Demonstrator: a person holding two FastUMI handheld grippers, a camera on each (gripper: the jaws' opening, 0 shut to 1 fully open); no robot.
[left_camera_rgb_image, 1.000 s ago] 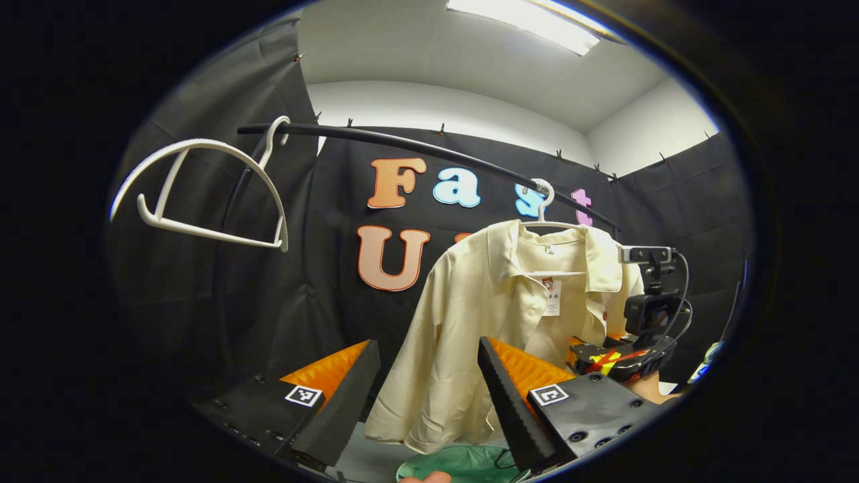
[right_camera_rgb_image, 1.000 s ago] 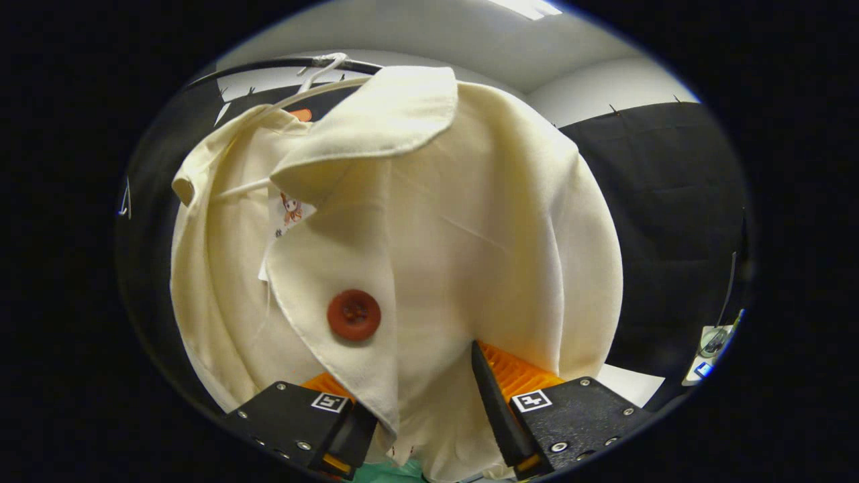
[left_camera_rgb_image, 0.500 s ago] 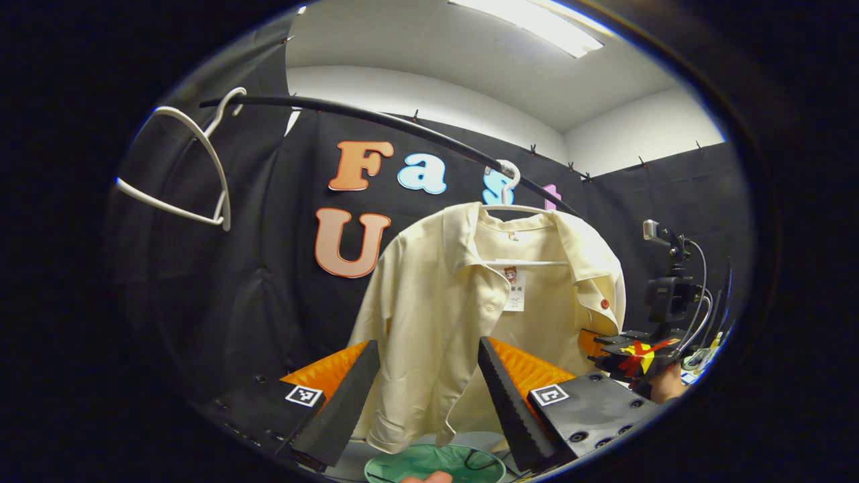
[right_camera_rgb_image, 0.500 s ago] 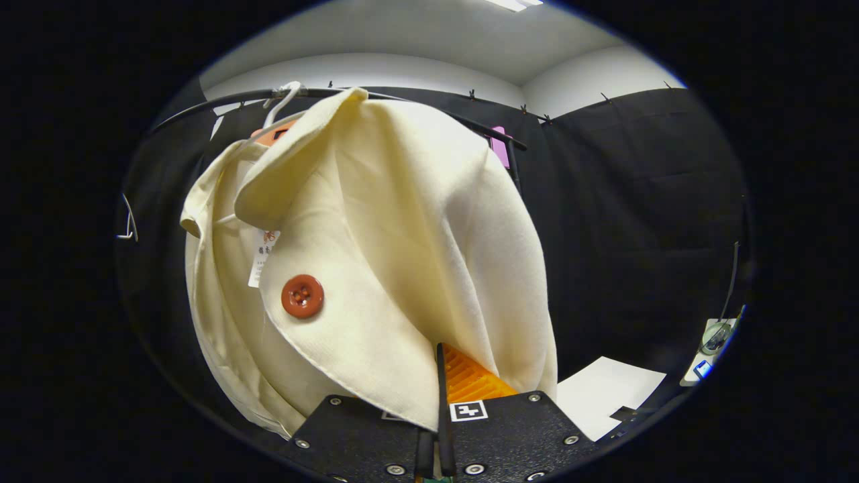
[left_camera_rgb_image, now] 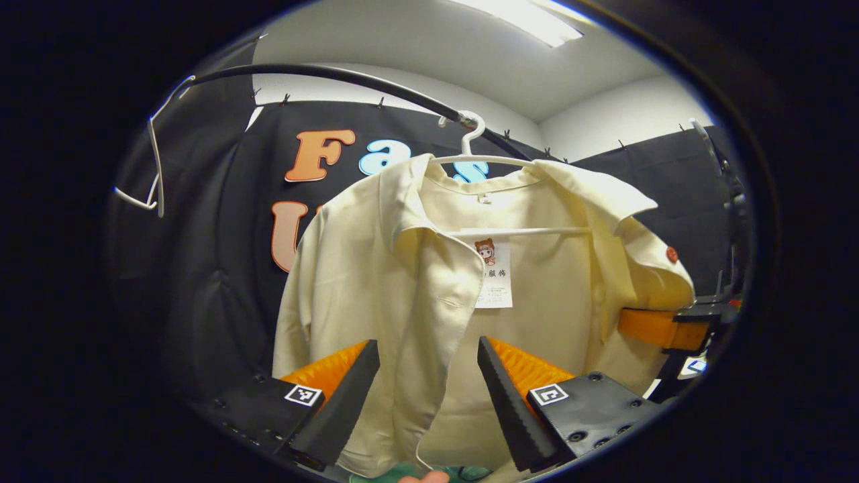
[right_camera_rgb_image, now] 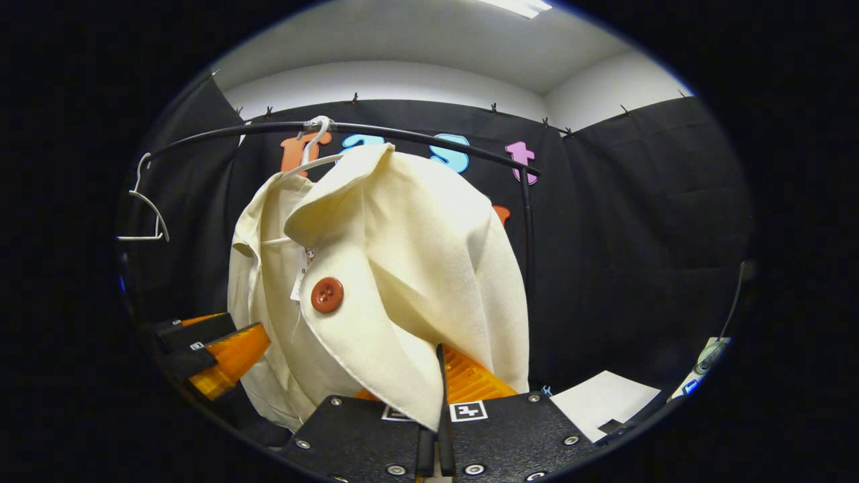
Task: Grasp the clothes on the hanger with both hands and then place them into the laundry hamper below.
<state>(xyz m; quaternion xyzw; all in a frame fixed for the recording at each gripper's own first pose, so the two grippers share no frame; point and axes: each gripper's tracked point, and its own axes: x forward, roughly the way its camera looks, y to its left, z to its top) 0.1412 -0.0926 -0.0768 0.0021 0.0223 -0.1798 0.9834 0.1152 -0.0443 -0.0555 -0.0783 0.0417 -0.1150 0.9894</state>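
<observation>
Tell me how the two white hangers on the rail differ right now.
The near hanger carries the cream shirt; the far hanger hangs bare. The near hanger sits mid-rail, the far hanger toward the rail's left end. The right gripper is clamped on the shirt; the left gripper is open. Both hangers are white and hooked on the same rail.

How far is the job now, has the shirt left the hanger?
Done: the right gripper is shut on the shirt. In hand: the left gripper, jaws open, straddles the front edge. Left: the shirt hangs on the hanger; pull it off, drop it into the hamper.
</observation>
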